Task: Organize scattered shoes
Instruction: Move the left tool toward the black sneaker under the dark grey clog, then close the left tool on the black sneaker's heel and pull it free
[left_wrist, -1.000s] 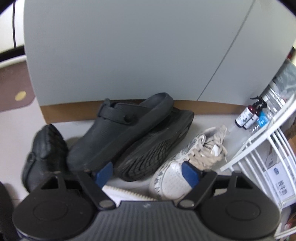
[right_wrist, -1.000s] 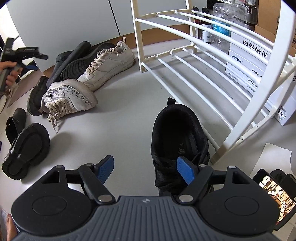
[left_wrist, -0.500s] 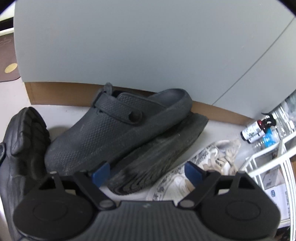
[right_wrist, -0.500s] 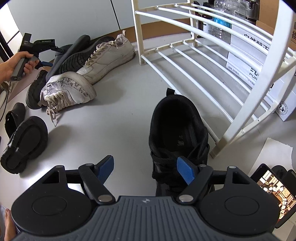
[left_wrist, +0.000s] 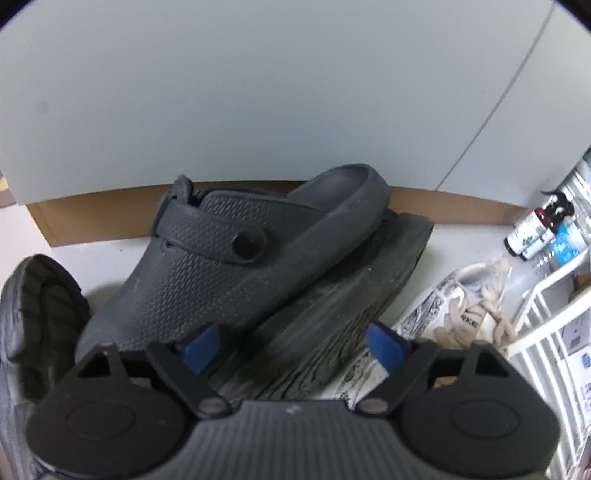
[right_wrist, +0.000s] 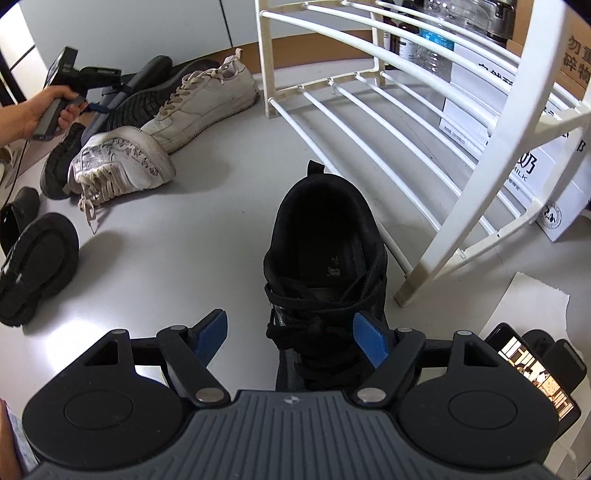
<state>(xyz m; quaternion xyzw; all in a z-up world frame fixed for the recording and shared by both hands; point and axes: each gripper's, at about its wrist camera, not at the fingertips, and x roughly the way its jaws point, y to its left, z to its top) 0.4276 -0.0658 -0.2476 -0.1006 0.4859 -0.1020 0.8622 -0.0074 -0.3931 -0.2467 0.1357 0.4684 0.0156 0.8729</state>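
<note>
Right wrist view: right gripper (right_wrist: 291, 341) at bottom center, jaws spread wide, holding nothing; its right blue pad sits over the laces of a black sneaker (right_wrist: 325, 258), left pad over bare grey floor (right_wrist: 192, 229). Sneaker upright, heel pointing away, just beside the foot of the white shoe rack (right_wrist: 436, 122) at right. Phone (right_wrist: 535, 373) with lit screen at lower right. Left edge: black sandal (right_wrist: 35, 262), sole tilted up. Mid left: patterned white sneaker (right_wrist: 122, 160) lying on its side, plain white sneaker (right_wrist: 207, 103) behind it, touching. Upper left: a hand (right_wrist: 33, 110) holds the other gripper by the dark clogs.

Left wrist view: left gripper (left_wrist: 293, 345) at bottom, jaws apart, empty, close over an overturned dark clog (left_wrist: 332, 317), tread up. A second grey clog (left_wrist: 236, 266) leans on it, strap side facing. Black shoe (left_wrist: 33, 325) at left edge. Patterned sneaker at right. Spray bottles (left_wrist: 535, 229) far right, grey wall panel (left_wrist: 258, 92) behind.
</note>
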